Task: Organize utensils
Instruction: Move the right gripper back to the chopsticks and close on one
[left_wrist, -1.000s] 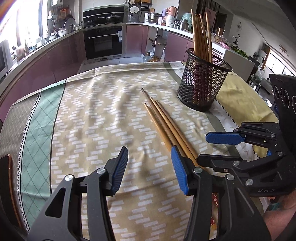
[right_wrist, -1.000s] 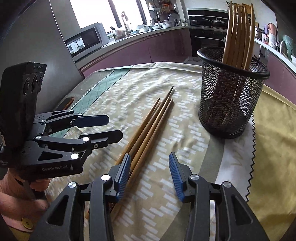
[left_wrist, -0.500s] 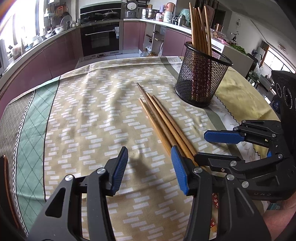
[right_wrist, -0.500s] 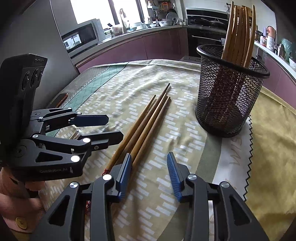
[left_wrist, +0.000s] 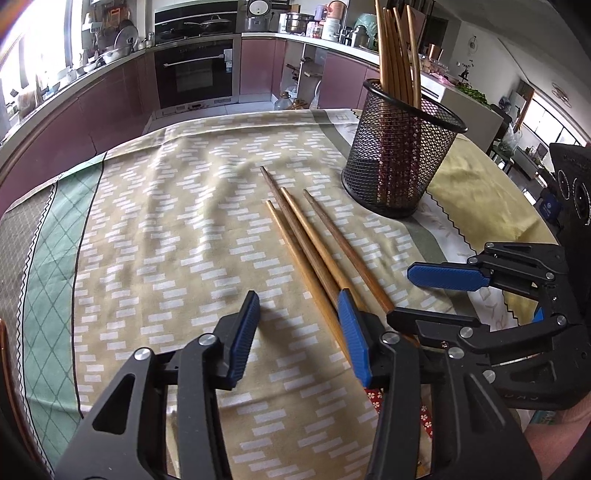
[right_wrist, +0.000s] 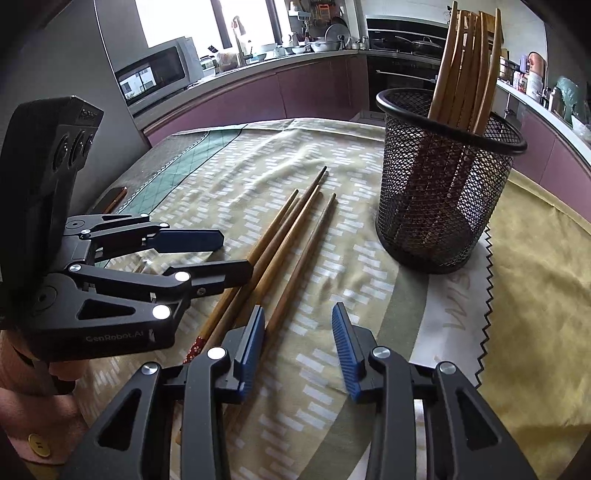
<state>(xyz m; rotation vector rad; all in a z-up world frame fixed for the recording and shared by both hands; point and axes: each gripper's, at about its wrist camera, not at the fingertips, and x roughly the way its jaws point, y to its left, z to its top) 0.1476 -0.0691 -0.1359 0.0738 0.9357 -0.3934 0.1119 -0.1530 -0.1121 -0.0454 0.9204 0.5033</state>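
Several wooden chopsticks (left_wrist: 314, 240) lie side by side on the patterned tablecloth, tips pointing away; they also show in the right wrist view (right_wrist: 280, 243). A black mesh holder (left_wrist: 399, 158) with several upright chopsticks stands at the far right, seen too in the right wrist view (right_wrist: 443, 192). My left gripper (left_wrist: 295, 332) is open and empty, low over the cloth just left of the chopsticks' near ends. My right gripper (right_wrist: 299, 347) is open and empty just right of them. Each gripper shows in the other's view: the right one (left_wrist: 424, 295) and the left one (right_wrist: 229, 254).
The tablecloth (left_wrist: 166, 229) covers a round table. A yellow cloth with a zigzag edge (right_wrist: 535, 295) lies under and right of the holder. A phone-like object (right_wrist: 112, 195) lies near the left table edge. Kitchen counters and an oven stand behind.
Both grippers have moved forward and lower toward the loose chopsticks. Both stay open. The chopsticks and the holder have not moved.
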